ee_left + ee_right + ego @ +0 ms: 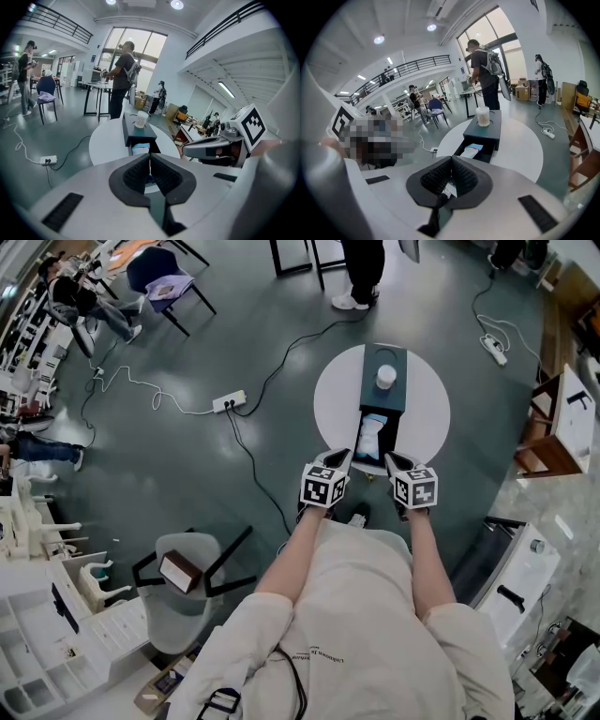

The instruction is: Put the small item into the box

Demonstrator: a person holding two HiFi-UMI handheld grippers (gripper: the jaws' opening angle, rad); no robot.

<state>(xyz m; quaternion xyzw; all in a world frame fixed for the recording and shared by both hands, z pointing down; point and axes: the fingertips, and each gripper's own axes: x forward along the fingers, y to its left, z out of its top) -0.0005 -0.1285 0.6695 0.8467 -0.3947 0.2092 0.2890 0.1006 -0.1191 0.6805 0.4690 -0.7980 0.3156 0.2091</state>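
Note:
A dark box point(384, 390) stands on the round white table point(427, 409), its drawer pulled out toward me. A white and blue packet point(371, 439) lies in the drawer, and a white cup point(385, 377) sits on the box top. My left gripper point(339, 459) and right gripper point(397, 461) hover side by side at the table's near edge, just short of the drawer. The left gripper point(150, 157) has its pads together. The right gripper point(451, 160) is also shut; a small white scrap shows in the gap behind its pads, and what it is I cannot tell.
A power strip point(229, 402) with cables lies on the floor left of the table. A grey chair point(183, 582) stands at my lower left, a wooden desk point(553, 427) to the right. A person point(361, 273) stands beyond the table; others are at the far left.

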